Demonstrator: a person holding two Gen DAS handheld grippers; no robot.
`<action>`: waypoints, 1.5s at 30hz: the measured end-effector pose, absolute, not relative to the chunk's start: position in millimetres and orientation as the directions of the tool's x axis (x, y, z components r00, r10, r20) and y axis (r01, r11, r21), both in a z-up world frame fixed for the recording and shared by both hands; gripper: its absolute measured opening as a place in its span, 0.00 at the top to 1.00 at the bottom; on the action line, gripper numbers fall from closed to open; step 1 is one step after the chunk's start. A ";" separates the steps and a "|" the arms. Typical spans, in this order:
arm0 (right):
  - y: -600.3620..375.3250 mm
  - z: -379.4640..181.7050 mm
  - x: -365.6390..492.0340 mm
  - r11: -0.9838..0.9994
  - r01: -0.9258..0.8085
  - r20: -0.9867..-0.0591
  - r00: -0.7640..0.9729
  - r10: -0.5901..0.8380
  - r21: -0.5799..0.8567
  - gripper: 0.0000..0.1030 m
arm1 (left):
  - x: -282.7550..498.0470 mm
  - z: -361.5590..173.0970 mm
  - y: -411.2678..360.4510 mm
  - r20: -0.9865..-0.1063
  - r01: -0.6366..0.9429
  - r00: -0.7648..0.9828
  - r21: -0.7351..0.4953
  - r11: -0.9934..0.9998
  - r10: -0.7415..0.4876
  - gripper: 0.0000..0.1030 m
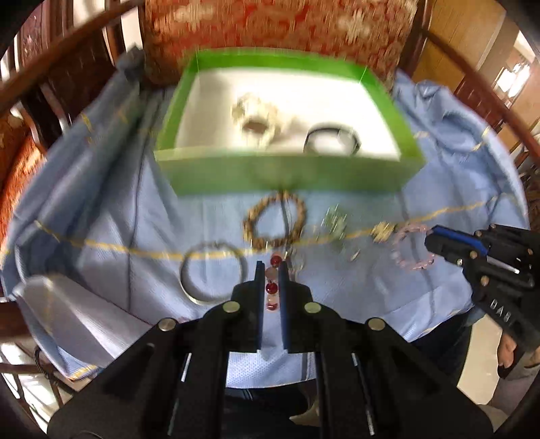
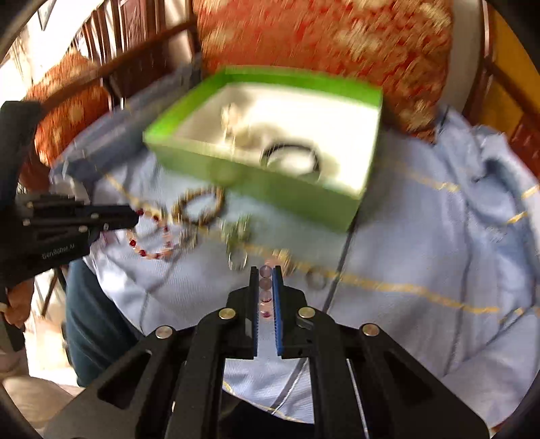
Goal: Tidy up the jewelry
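A green box [image 1: 287,172] [image 2: 270,189] with a white inside stands on a blue cloth and holds a black bangle [image 1: 332,141] [image 2: 292,155] and pale beaded pieces [image 1: 256,116]. My left gripper [image 1: 271,266] is shut on a red and pink bead bracelet [image 1: 272,287], which also shows hanging from it in the right wrist view [image 2: 152,243]. My right gripper [image 2: 265,270] is shut on a pink bead bracelet [image 2: 265,290], seen in the left wrist view [image 1: 410,246]. A brown bead bracelet [image 1: 275,221] [image 2: 199,206] lies in front of the box.
A clear bangle [image 1: 212,273] lies left of my left gripper. Small rings [image 2: 316,278] and metal pieces [image 1: 334,223] are scattered on the blue cloth [image 1: 354,297]. A red patterned cushion [image 1: 276,23] stands behind the box. Wooden chair arms curve around both sides.
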State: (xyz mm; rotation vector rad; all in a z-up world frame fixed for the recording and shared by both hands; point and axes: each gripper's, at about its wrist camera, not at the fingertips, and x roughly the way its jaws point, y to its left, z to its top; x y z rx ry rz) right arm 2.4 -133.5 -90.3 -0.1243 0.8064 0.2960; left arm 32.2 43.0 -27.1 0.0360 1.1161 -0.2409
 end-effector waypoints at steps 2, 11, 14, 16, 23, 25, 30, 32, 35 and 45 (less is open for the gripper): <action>-135.6 -69.9 3.5 0.950 -0.313 -0.695 0.681 0.233 0.013 0.92 | 33.1 -6.9 40.1 -0.872 0.222 0.453 -0.092 0.971 -0.186 0.92; -134.2 -14.1 58.7 0.956 -0.292 -0.609 0.757 0.237 0.009 0.92 | 89.9 49.2 37.6 -0.813 0.223 0.554 -0.064 0.973 -0.180 0.92; -131.0 -15.6 90.9 0.965 -0.263 -0.623 0.753 0.209 0.006 0.92 | 114.7 35.3 39.4 -0.830 0.188 0.542 -0.030 0.982 -0.129 0.92; -129.0 -23.7 111.8 0.973 -0.229 -0.643 0.747 0.167 -0.012 0.92 | 132.5 20.5 41.7 -0.850 0.164 0.517 -0.019 0.986 -0.102 0.92; -133.0 -52.4 144.8 0.988 -0.152 -0.696 0.712 0.091 -0.026 0.89 | 168.4 -6.3 43.1 -0.870 0.126 0.485 -0.032 0.991 -0.090 0.91; -138.9 -52.8 140.6 0.990 -0.143 -0.703 0.703 0.106 0.005 0.66 | 166.1 -5.8 43.5 -0.864 0.114 0.496 -0.027 0.993 -0.080 0.82; -158.3 -43.2 93.4 0.967 -0.227 -0.668 0.704 0.242 0.111 0.55 | 132.5 -1.8 56.0 -0.860 0.106 0.492 -0.095 0.990 -0.135 0.71; -162.9 -46.1 71.3 0.945 -0.288 -0.663 0.679 0.315 0.155 0.55 | 114.2 -2.3 58.2 -0.859 0.128 0.481 -0.129 0.983 -0.175 0.71; -155.7 -66.6 46.9 0.913 -0.380 -0.700 0.611 0.370 0.150 0.54 | 90.0 -15.4 54.6 -0.877 0.144 0.456 -0.093 0.985 -0.149 0.70; -85.3 -136.6 74.7 0.912 -0.407 -0.790 0.541 0.289 0.055 0.55 | 89.2 -66.3 41.8 -0.932 0.122 0.346 -0.071 0.990 -0.110 0.70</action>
